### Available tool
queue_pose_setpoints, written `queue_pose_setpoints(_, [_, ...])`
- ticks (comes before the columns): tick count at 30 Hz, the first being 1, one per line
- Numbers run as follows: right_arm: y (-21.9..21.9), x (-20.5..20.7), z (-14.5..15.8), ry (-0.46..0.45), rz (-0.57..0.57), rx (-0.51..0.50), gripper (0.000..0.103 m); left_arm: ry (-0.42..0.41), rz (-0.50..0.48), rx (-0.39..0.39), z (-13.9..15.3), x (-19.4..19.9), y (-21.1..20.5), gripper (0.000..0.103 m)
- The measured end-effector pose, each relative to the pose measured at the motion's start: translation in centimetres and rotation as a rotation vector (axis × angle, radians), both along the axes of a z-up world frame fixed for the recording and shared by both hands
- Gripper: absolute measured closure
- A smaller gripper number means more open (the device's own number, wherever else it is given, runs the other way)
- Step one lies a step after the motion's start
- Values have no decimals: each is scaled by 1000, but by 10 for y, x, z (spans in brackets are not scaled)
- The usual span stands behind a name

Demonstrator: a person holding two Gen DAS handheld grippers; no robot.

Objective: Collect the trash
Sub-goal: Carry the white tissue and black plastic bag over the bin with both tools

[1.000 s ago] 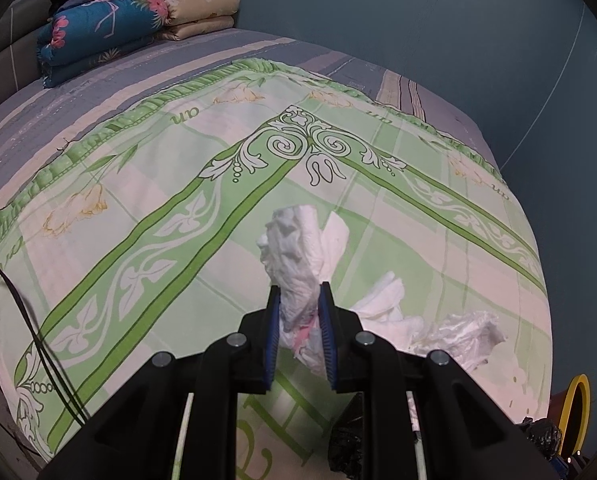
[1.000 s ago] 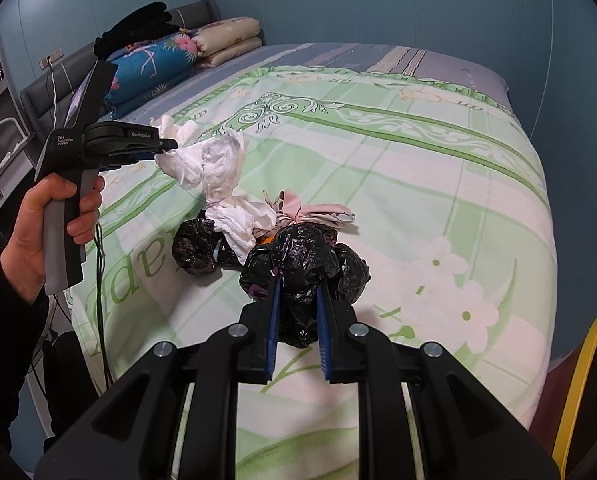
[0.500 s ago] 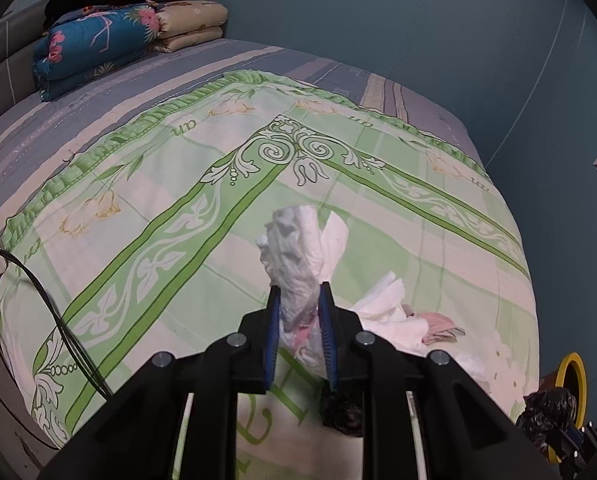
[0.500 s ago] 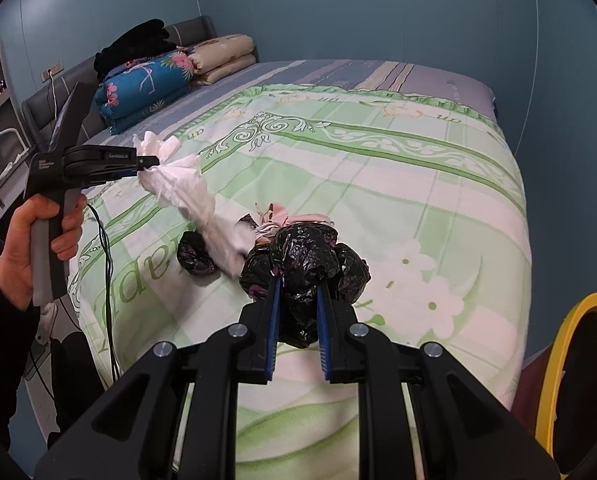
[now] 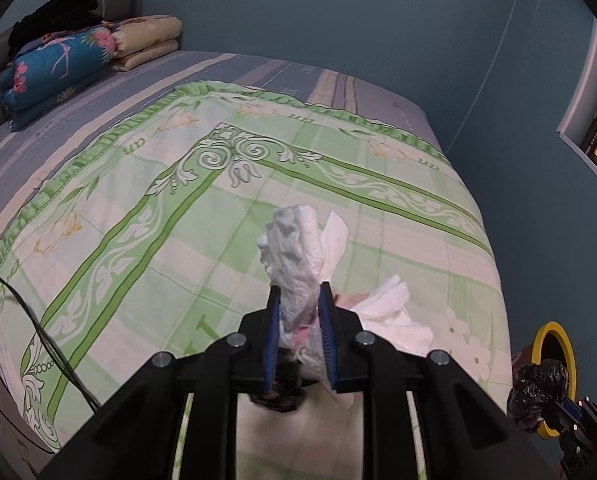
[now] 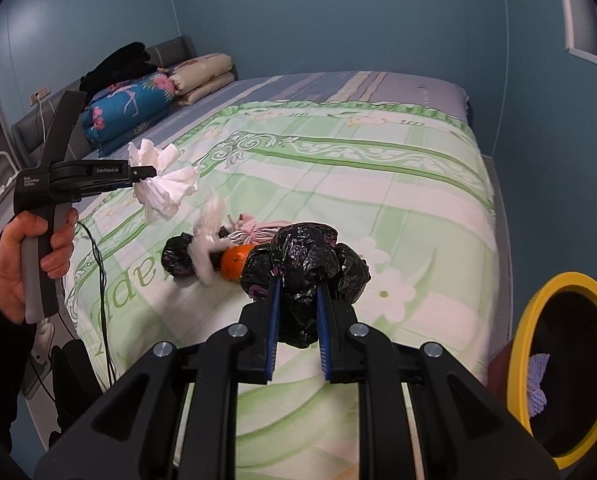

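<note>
Claws pinch trash: left claw (image 5: 298,300) white tissue wad (image 5: 294,248), right claw (image 6: 297,292) black bag (image 6: 310,256); keep both squeezed until over the yellow-rimmed bin (image 6: 566,364).

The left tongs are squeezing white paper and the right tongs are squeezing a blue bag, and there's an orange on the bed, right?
Almost. The right tongs squeeze a black bag, not blue; the right wrist view shows it. The left tongs do squeeze white paper, and the orange lies on the bed.
</note>
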State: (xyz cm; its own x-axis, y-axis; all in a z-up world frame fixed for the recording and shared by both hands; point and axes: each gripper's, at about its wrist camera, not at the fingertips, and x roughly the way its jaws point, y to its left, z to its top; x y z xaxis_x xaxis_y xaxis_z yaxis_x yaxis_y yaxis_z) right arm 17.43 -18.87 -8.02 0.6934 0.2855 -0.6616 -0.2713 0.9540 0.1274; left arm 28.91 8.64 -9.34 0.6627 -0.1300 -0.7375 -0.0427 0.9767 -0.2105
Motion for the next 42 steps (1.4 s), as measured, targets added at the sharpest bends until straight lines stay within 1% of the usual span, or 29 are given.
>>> queue_pose_setpoints(5, [-19, -2, 5, -8, -33, 6, 87, 3, -51, 5, 2, 1, -28, 86])
queue_pose_setpoints(18, [-73, -11, 11, -16, -126, 12, 87, 8, -228, 9, 0, -11, -117, 86])
queue_pose_setpoints(26, [-105, -11, 10, -14, -180, 15, 87, 18, -310, 6, -4, -15, -158, 86])
queue_pose_setpoints(30, [-120, -12, 8, -10, -209, 13, 87, 13, -357, 22, -4, -20, -181, 86])
queue_pose_setpoints(36, [-146, -15, 7, -7, -264, 14, 87, 12, -449, 37, -7, -25, -218, 86])
queue_pose_setpoints(42, [-174, -19, 5, -5, -325, 8, 87, 10, -535, 36, -9, -26, -257, 86])
